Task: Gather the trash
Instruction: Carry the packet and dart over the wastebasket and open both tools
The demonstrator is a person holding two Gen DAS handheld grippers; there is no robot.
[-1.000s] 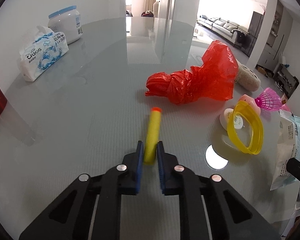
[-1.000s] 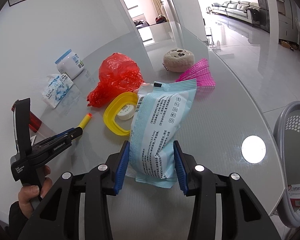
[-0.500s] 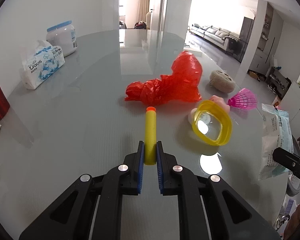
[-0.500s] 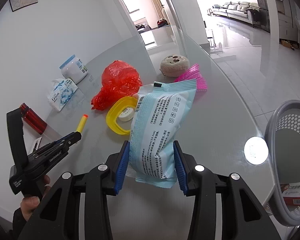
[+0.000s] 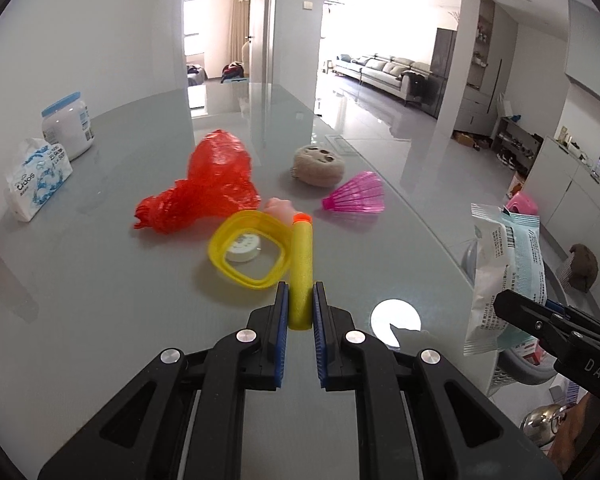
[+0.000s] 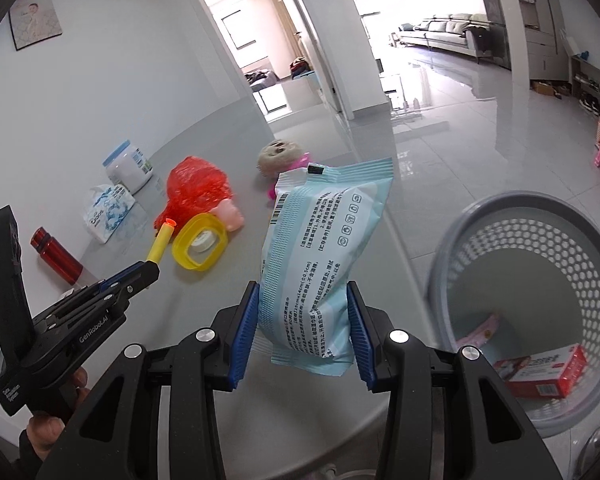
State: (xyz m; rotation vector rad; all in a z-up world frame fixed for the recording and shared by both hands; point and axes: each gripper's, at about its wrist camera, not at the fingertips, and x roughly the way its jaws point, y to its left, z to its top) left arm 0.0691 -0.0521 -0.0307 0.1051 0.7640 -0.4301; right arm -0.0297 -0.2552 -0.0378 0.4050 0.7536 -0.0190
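Carrying both loads to the basket (image 6: 532,292) at the right of the right wrist view calls for steady grips: the right gripper (image 6: 302,332) is clamped on the pale blue packet (image 6: 320,264), upright at centre frame, and should release only once over the rim. The left gripper (image 5: 300,312), pinching the yellow dart (image 5: 301,268), should follow. The glossy grey tabletop (image 5: 100,300) bears a red bag (image 5: 208,188), yellow ring (image 5: 248,256) and pink shuttlecock (image 5: 356,198); an open living room lies beyond.

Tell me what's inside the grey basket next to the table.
In the grey basket, a red and white box lies at the bottom, with a pink packet behind it. The near rim and the right gripper hide the rest of the bottom.
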